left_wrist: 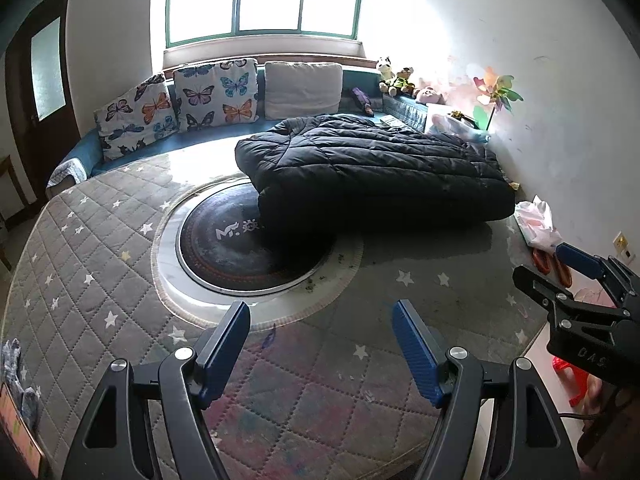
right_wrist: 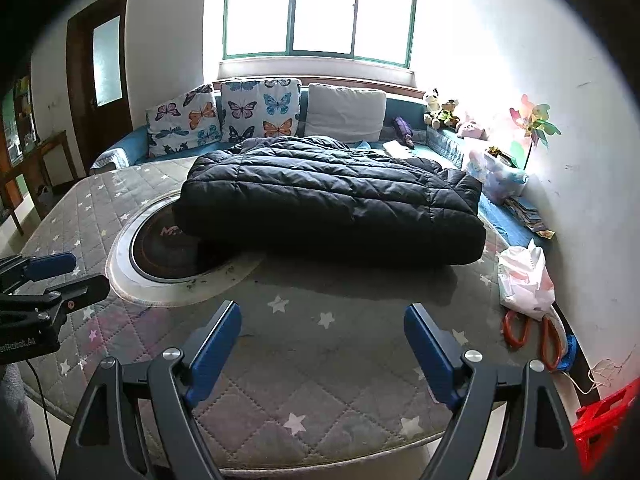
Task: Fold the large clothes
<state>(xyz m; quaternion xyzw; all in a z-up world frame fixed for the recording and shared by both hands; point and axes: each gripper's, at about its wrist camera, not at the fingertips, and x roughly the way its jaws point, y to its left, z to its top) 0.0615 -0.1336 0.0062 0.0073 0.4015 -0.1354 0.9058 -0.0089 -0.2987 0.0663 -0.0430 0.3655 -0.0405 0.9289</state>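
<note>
A black quilted puffer coat [left_wrist: 372, 172] lies folded into a thick rectangle on the grey star-patterned mattress [left_wrist: 100, 280], partly over a dark round mat [left_wrist: 248, 248]. It also shows in the right wrist view [right_wrist: 332, 208]. My left gripper [left_wrist: 320, 336] is open and empty, held above the mattress in front of the coat. My right gripper [right_wrist: 322, 340] is open and empty too, also short of the coat. The right gripper shows at the right edge of the left wrist view [left_wrist: 580, 280]. The left gripper shows at the left edge of the right wrist view [right_wrist: 44, 276].
Butterfly cushions [right_wrist: 224, 120] and a white pillow [right_wrist: 346, 112] line the blue back edge under the window. Stuffed toys [right_wrist: 444, 114] and a pinwheel [right_wrist: 534, 128] sit at the right wall. A white plastic bag [right_wrist: 524, 280], orange scissors [right_wrist: 532, 336] and a red item [right_wrist: 600, 416] lie by the right wall.
</note>
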